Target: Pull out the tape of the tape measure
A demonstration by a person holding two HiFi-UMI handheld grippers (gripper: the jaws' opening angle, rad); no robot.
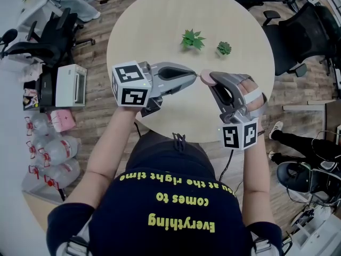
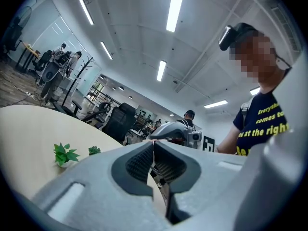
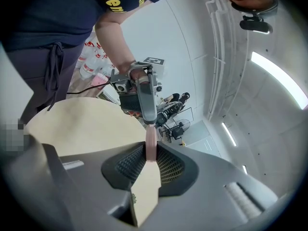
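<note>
Pinching the small round pink tape measure [image 1: 204, 77] in the jaws of the right gripper [image 1: 213, 79], above the round pale bench [image 1: 160, 15], probably to anchor the case. Meeting it with the left gripper [image 1: 195, 74], jaws pressed together, likely on the tape's unseen end. Beyond, well apart: two small green plants [image 1: 192, 39] [image 1: 224, 48]; seemingly nothing blocking the pull.

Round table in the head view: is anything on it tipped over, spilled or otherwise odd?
Nothing stands out. The larger plant and the smaller plant both stand upright on the round table, with nothing spilled. The pink tape measure is gripped in the right hand-held gripper, not lying loose.
</note>
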